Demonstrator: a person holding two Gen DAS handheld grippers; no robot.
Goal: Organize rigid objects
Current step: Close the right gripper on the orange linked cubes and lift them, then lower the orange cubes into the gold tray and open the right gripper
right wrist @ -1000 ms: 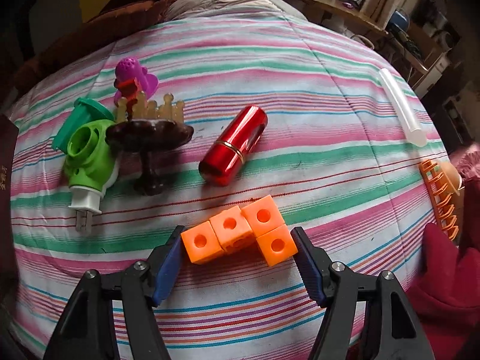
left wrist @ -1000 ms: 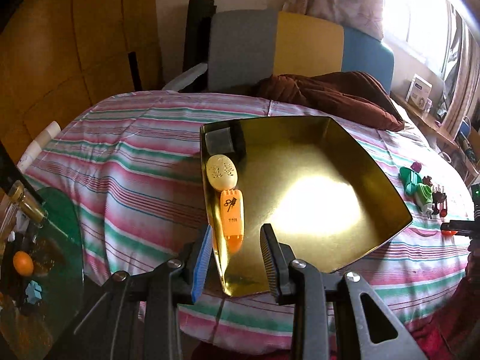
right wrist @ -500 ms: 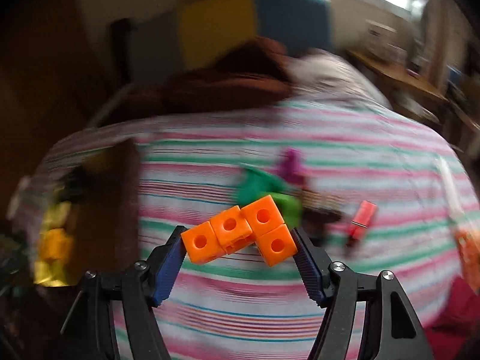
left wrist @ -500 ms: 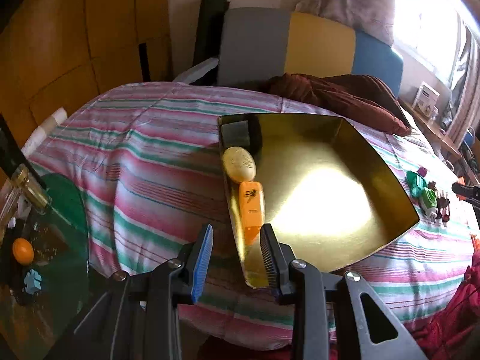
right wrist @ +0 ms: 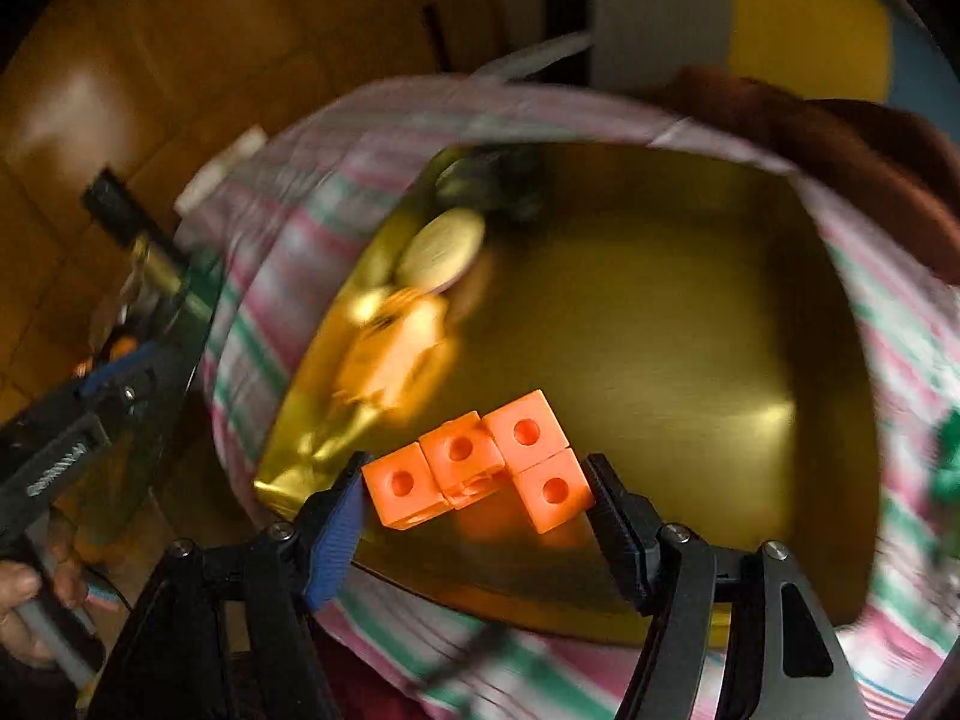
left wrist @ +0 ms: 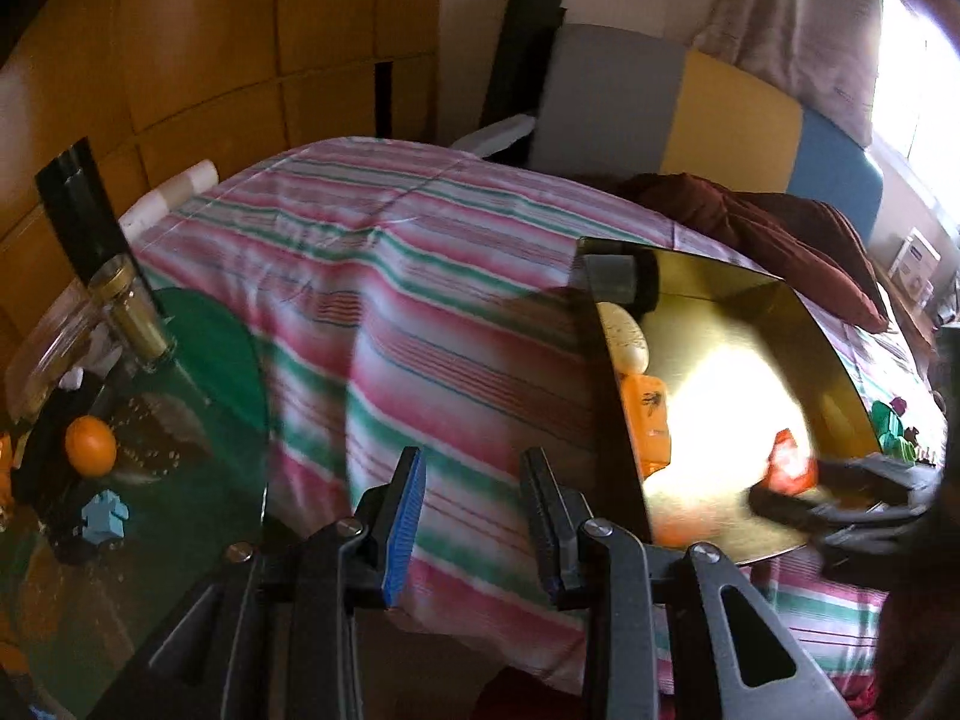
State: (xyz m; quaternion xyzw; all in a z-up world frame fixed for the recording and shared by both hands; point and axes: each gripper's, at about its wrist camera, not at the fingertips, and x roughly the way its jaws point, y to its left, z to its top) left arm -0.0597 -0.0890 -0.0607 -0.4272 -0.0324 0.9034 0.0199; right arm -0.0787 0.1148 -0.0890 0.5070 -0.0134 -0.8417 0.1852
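Clamped from both sides between the right gripper point(right wrist: 474, 495) fingers: a cluster of four orange plastic linking cubes with round holes point(right wrist: 477, 465), gripped at its outer ends so the joined piece stays level. Hanging over the near edge of the shiny gold metal tray point(right wrist: 690, 312), apparently above the tray floor and not yet set down, probably on the way to join the other sorted things. Ranged along the tray's left wall: a cream oval soap-like piece point(right wrist: 441, 249), a blurred orange flat case point(right wrist: 396, 354), and something dark in the far left corner, too smeared to name.

Left gripper point(left wrist: 474, 516) fingers standing apart, holding nothing, poised over the pink-and-green striped bedspread point(left wrist: 420, 312) just left of the tray, likely waiting clear of the drop.
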